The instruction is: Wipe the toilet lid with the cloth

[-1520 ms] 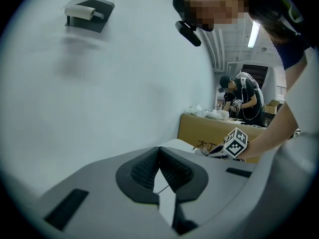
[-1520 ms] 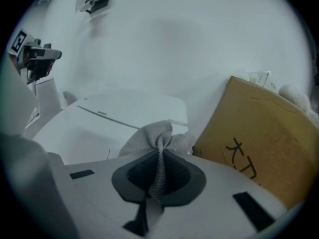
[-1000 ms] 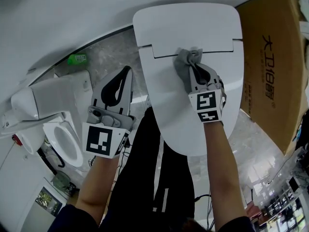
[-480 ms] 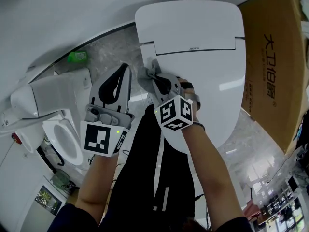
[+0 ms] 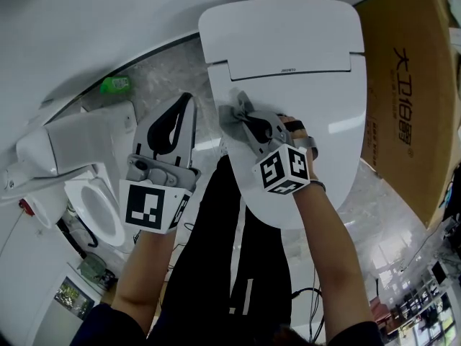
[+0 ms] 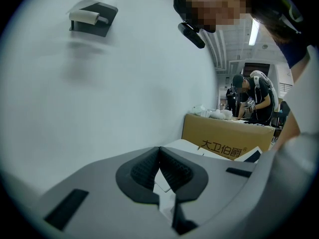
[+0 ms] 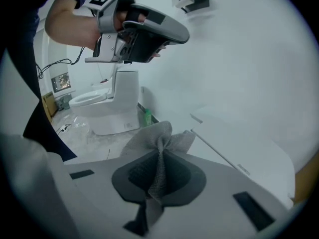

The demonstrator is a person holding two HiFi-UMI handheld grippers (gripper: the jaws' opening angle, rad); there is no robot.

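The white toilet lid (image 5: 302, 63) lies closed at the upper middle of the head view. My right gripper (image 5: 241, 117) is shut on a grey cloth (image 5: 232, 112) and holds it at the lid's left edge, just in front of the hinge line. In the right gripper view the cloth (image 7: 159, 138) bunches up out of the jaws (image 7: 159, 171), with the lid (image 7: 239, 138) beyond it. My left gripper (image 5: 189, 103) hangs over the floor to the left of the lid, apart from it. Its jaws (image 6: 159, 156) are shut with nothing between them.
A second toilet (image 5: 94, 200) stands on the floor at the left, with a green bottle (image 5: 115, 86) by the wall behind it. A large cardboard box (image 5: 407, 99) stands close to the lid's right side. A dark bracket (image 6: 92, 18) is fixed on the white wall. People (image 6: 254, 98) stand far off.
My right gripper has carried the cloth from the hinge area at the lid's back forward and left to its left edge, then slightly right. The left gripper has stayed still.
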